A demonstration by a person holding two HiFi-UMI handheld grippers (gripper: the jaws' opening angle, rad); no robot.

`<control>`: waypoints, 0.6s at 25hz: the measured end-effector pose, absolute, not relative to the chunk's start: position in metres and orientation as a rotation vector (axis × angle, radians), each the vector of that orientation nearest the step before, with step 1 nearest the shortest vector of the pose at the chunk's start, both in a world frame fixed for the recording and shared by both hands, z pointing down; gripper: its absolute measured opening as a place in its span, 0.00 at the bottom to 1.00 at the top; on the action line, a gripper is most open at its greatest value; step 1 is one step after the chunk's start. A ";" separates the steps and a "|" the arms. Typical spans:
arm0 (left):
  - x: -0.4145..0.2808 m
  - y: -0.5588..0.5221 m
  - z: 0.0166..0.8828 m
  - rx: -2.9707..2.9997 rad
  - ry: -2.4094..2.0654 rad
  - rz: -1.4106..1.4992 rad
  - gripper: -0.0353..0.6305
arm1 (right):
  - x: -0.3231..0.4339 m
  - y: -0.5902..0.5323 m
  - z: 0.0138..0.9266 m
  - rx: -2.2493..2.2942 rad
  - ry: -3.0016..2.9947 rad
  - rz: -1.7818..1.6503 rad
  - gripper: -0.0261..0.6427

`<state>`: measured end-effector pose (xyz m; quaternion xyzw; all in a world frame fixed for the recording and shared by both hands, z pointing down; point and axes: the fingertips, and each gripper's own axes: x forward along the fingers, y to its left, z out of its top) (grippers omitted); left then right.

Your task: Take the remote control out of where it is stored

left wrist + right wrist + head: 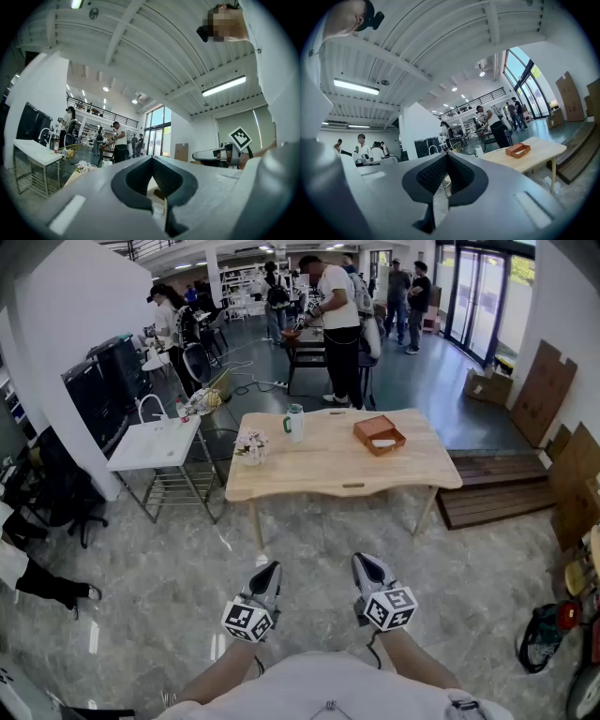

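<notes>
In the head view a white side table (pixel 150 446) stands at about ten o'clock, with a wooden table (pixel 328 474) just right of it at twelve o'clock, well apart from the person. On the wooden table, from its left end, are a small bunch of pale flowers (pixel 251 446), an upright bottle (pixel 295 422) with a green cap, and toward the right end an open brown box (pixel 379 435). The box holds something pale, too small to tell whether it is the remote control, which no view shows clearly. Low at six o'clock, over the bare floor, the left gripper (pixel 268 570) and the right gripper (pixel 367 563) are held side by side, both pointing toward the wooden table. Only the gripper views show the jaws. The left gripper (pixel 152 159) has its tips pressed together with nothing between them. It also shows the right gripper (pixel 206 154) at three o'clock and the flowers (pixel 84 165) at nine o'clock, while its own body covers most of the tabletop. The right gripper (pixel 446 155) likewise has its jaws closed and empty, and it alone shows the box (pixel 518 150) from the side, at three o'clock on the table's (pixel 534 157) near corner. People stand at benches far behind.
</notes>
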<state>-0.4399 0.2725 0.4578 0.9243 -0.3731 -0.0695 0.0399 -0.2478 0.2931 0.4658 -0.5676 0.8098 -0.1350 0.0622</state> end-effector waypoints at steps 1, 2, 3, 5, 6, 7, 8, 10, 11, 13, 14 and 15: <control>-0.440 0.273 0.459 2.827 -1.145 -0.212 0.05 | -0.247 0.293 0.466 -1.718 2.447 -0.409 0.08; -0.440 0.273 0.460 2.822 -1.147 -0.211 0.05 | -0.245 0.294 0.466 -1.720 2.446 -0.410 0.08; -0.440 0.274 0.460 2.818 -1.148 -0.210 0.05 | -0.244 0.294 0.467 -1.722 2.444 -0.411 0.08; -0.440 0.274 0.462 2.814 -1.150 -0.207 0.05 | -0.242 0.296 0.468 -1.726 2.442 -0.413 0.08; -0.439 0.275 0.462 2.812 -1.150 -0.206 0.05 | -0.241 0.297 0.469 -1.728 2.440 -0.415 0.08; -0.438 0.275 0.462 2.811 -1.149 -0.203 0.05 | -0.239 0.298 0.469 -1.731 2.439 -0.417 0.08; -0.437 0.275 0.463 2.810 -1.147 -0.201 0.05 | -0.238 0.298 0.469 -1.733 2.437 -0.419 0.08; -0.435 0.274 0.466 2.800 -1.139 -0.197 0.05 | -0.235 0.298 0.470 -1.740 2.432 -0.421 0.08; -0.434 0.273 0.468 2.792 -1.134 -0.195 0.05 | -0.234 0.297 0.471 -1.743 2.430 -0.422 0.08; -0.432 0.271 0.473 2.775 -1.132 -0.190 0.05 | -0.230 0.296 0.471 -1.748 2.423 -0.423 0.08; -0.431 0.272 0.474 2.770 -1.132 -0.187 0.05 | -0.228 0.296 0.471 -1.751 2.420 -0.423 0.08; -0.429 0.272 0.475 2.766 -1.132 -0.184 0.05 | -0.225 0.297 0.472 -1.754 2.417 -0.423 0.08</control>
